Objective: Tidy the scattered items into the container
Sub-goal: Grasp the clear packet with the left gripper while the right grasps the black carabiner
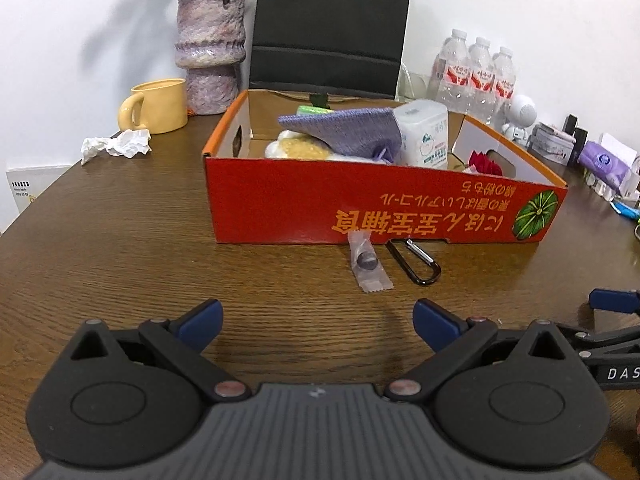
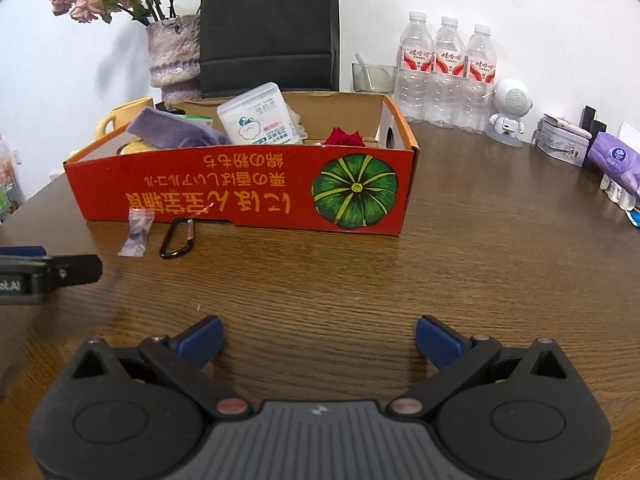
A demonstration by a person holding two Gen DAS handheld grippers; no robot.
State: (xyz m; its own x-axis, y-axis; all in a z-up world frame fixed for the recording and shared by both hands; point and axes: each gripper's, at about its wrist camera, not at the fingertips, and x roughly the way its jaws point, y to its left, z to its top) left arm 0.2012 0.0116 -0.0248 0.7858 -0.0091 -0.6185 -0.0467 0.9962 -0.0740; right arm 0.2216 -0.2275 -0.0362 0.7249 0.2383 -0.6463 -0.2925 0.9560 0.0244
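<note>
A red cardboard box (image 1: 384,208) (image 2: 240,196) stands on the wooden table and holds a purple cloth (image 1: 344,130), a white tissue pack (image 1: 424,136), a red flower (image 2: 344,138) and other items. A small clear sachet (image 1: 366,260) (image 2: 138,232) and a black carabiner (image 1: 416,262) (image 2: 179,238) lie on the table against the box's front wall. My left gripper (image 1: 318,322) is open and empty, a short way before the sachet. My right gripper (image 2: 319,338) is open and empty, to the right of both items.
A yellow mug (image 1: 158,106), a purple vase (image 1: 210,52) and crumpled tissue (image 1: 116,146) sit at the back left. Three water bottles (image 2: 444,72), a white robot figure (image 2: 508,114), tins and a purple pack (image 2: 618,160) line the back right. A black chair (image 1: 328,28) stands behind the box.
</note>
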